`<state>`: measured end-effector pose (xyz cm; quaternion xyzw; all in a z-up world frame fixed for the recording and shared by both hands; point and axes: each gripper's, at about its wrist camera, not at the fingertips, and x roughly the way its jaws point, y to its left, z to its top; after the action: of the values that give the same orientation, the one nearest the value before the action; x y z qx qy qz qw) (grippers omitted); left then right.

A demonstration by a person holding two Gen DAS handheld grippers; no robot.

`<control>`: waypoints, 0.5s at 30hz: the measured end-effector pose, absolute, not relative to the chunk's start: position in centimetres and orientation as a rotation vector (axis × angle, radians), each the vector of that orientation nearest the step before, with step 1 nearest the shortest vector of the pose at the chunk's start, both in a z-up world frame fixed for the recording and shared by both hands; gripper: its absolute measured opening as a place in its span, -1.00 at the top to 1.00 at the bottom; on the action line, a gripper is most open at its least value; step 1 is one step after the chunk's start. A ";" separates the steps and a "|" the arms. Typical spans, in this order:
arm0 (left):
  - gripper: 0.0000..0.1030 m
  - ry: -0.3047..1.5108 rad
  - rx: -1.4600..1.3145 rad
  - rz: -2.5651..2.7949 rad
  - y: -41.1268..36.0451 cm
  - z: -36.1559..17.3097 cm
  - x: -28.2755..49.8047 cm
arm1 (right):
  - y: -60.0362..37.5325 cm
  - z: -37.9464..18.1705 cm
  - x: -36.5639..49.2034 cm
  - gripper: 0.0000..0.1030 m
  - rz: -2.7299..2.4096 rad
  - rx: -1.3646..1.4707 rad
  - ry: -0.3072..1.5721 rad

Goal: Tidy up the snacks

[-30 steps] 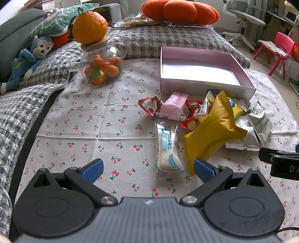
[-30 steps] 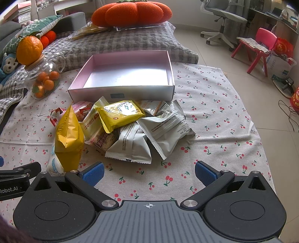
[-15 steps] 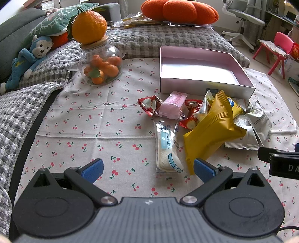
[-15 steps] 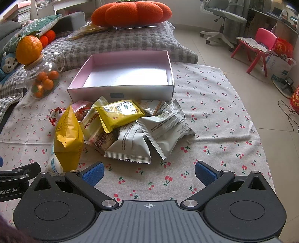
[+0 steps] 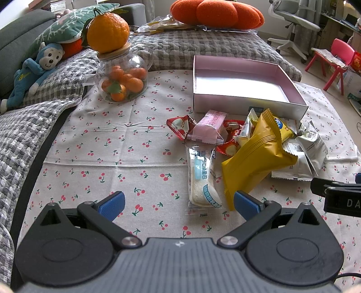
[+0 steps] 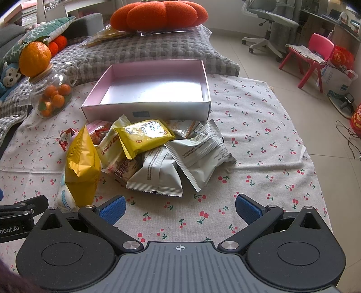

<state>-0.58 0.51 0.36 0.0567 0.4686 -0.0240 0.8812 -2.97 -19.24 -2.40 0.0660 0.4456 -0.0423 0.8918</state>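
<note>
A heap of snack packets lies on a cherry-print cloth in front of an empty pink box [image 5: 293, 78] [image 6: 144, 112]. In the heap are a tall yellow bag [image 5: 255, 160] [image 6: 81, 166], a clear bread packet [image 5: 203, 178], a pink packet [image 5: 207, 130], red wrappers [image 5: 178, 124], a flat yellow packet [image 6: 144, 133] and grey packets [image 6: 198, 153]. My left gripper [image 5: 179, 202] is open, just short of the bread packet and the yellow bag. My right gripper [image 6: 180, 207] is open too, low over bare cloth in front of the grey packets. Neither holds anything.
A glass jar of small oranges [image 5: 121, 83] [image 6: 50, 94] with a big orange on its lid stands at the left. Grey quilted cushions, a blue monkey toy [image 5: 33, 69] and an orange pumpkin pillow [image 6: 158, 15] lie behind. Tiled floor, a pink chair [image 6: 315, 56] and an office chair are to the right.
Almost nothing differs. Both views have crept very slightly, and both grippers stay open and empty.
</note>
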 end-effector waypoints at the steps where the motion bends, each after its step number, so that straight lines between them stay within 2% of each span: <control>1: -1.00 0.976 0.119 -0.050 0.5 0.3 -0.6 | -19.2 -2.4 -3.0 -1.00 -0.087 0.137 0.925; 15: -1.00 0.978 0.118 -0.050 0.5 0.3 -0.6 | -19.3 -2.7 -3.0 -1.00 -0.091 0.133 0.931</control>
<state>-0.62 0.53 0.29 0.0567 0.4696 -0.0241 0.8808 -3.03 -19.32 -2.72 0.0639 0.4484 -0.0439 0.8904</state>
